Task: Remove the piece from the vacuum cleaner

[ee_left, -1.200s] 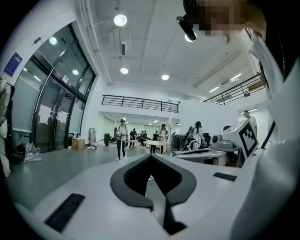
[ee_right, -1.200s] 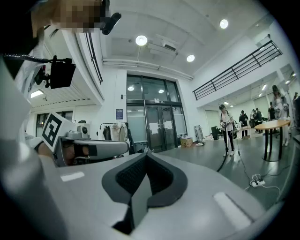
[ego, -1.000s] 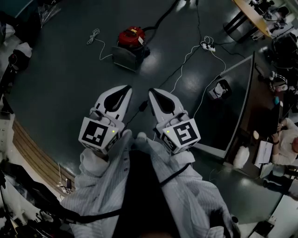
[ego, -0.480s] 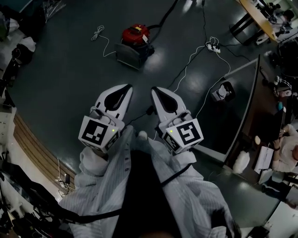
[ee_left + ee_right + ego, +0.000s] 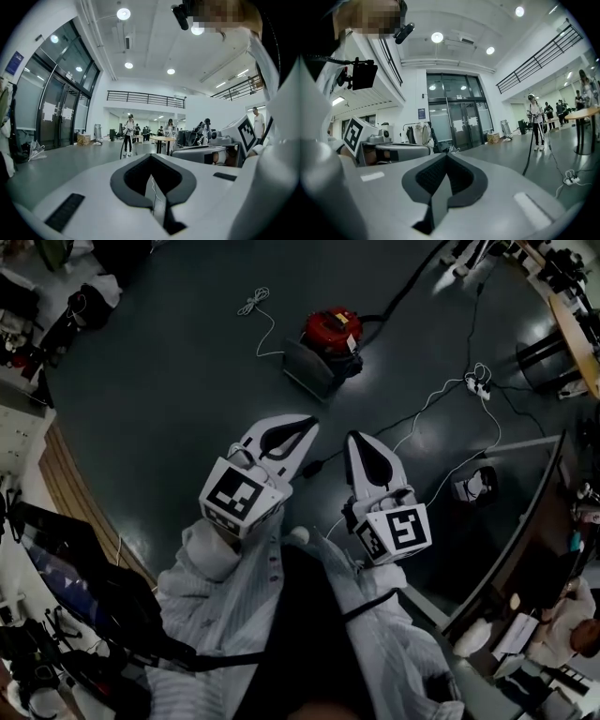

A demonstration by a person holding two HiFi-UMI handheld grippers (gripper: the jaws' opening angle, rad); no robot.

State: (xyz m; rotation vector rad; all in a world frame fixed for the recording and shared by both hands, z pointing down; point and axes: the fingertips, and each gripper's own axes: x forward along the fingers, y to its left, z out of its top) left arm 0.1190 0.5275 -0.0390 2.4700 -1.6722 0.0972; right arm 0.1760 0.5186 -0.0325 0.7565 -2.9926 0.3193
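The red vacuum cleaner [image 5: 333, 332] stands on the dark floor ahead of me, with a grey piece [image 5: 312, 368] at its near side and a black hose [image 5: 405, 294] running off to the upper right. Both grippers are held out in front of my body, well short of the vacuum and pointing towards it. My left gripper [image 5: 307, 422] is shut with nothing in it. My right gripper [image 5: 354, 438] is beside it, also shut and empty. In the left gripper view the left gripper's [image 5: 151, 157] pads meet. The right gripper [image 5: 446, 155] shows the same in its own view. Neither gripper view shows the vacuum.
A white power strip [image 5: 478, 383] with trailing cables lies on the floor to the right, and a coiled white cable [image 5: 250, 304] to the left of the vacuum. A dark partition [image 5: 525, 521] and desks line the right side. People [image 5: 128, 133] stand farther off in the hall.
The head view has swung, so the vacuum now sits farther right in the picture. Both grippers have shifted right with it and stayed shut.
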